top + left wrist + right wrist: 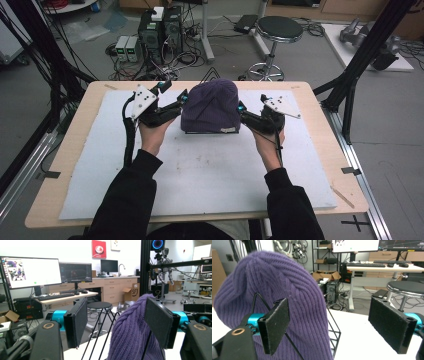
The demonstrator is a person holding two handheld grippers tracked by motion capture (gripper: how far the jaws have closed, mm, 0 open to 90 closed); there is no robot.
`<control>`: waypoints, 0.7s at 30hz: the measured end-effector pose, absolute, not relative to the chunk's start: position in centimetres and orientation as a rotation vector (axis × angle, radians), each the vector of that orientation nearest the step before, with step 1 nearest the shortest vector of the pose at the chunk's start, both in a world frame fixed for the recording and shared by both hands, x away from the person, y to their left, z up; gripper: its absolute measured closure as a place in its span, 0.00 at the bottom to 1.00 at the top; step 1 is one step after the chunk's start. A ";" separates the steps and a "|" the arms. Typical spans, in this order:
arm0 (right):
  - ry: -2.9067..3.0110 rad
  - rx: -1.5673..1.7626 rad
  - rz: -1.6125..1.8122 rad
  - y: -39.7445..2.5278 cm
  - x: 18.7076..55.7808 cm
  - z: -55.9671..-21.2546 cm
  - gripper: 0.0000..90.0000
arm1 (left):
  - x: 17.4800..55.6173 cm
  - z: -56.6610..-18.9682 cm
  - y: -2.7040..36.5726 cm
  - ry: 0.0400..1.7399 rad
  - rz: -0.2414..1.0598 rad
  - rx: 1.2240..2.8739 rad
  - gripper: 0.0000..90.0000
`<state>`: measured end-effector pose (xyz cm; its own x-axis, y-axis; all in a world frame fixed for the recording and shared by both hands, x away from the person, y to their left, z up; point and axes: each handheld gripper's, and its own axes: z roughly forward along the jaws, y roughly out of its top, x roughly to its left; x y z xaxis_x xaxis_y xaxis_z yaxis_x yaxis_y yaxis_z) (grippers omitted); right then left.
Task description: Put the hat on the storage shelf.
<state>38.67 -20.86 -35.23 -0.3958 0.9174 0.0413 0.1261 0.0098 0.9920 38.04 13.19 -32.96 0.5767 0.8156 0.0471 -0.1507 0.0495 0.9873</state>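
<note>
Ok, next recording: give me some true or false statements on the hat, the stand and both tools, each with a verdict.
1. The purple ribbed knit hat sits draped over a black wire stand. True.
2. The left tool is shut on the hat. False: its jaws stand open, one to each side of the hat's edge.
3. The right tool is open beside the hat. True.
4. The hat lies flat on the bare wooden table. False: it stands domed on the stand, over a white felt mat.
5. A round black stool stands on the floor beyond the table. True.
</note>
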 end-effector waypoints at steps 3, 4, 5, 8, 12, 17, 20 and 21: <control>1.579 1.094 1.467 -21.2 38.5 -35.0 0.19 | 37.7 -33.0 13.8 0.642 0.825 1.320 0.39; 1.570 1.096 1.470 -21.5 38.3 -34.9 0.18 | 37.6 -33.0 14.1 0.644 0.826 1.319 0.38; 1.566 1.094 1.472 -21.6 38.3 -34.8 0.18 | 37.5 -33.0 14.4 0.648 0.829 1.313 0.38; 1.559 1.094 1.471 -22.1 38.0 -34.6 0.18 | 37.1 -33.0 15.3 0.652 0.841 1.310 0.37; 1.542 1.099 1.468 -23.1 37.6 -34.3 0.17 | 36.5 -32.9 16.8 0.660 0.858 1.291 0.37; 1.524 1.113 1.480 -24.0 37.3 -34.1 0.17 | 35.4 -32.9 19.2 0.682 0.889 1.243 0.36; 1.484 1.128 1.509 -24.8 37.0 -33.8 0.17 | 34.9 -32.8 20.5 0.701 0.907 1.221 0.36; 1.484 1.128 1.509 -24.8 37.0 -33.8 0.17 | 34.8 -32.8 21.0 0.707 0.911 1.212 0.36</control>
<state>36.98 -24.81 -33.78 -0.3523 0.9310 0.0953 0.0799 -0.0716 0.9942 34.76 20.96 -32.83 0.4767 0.8789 0.0145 -0.2044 0.0948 0.9743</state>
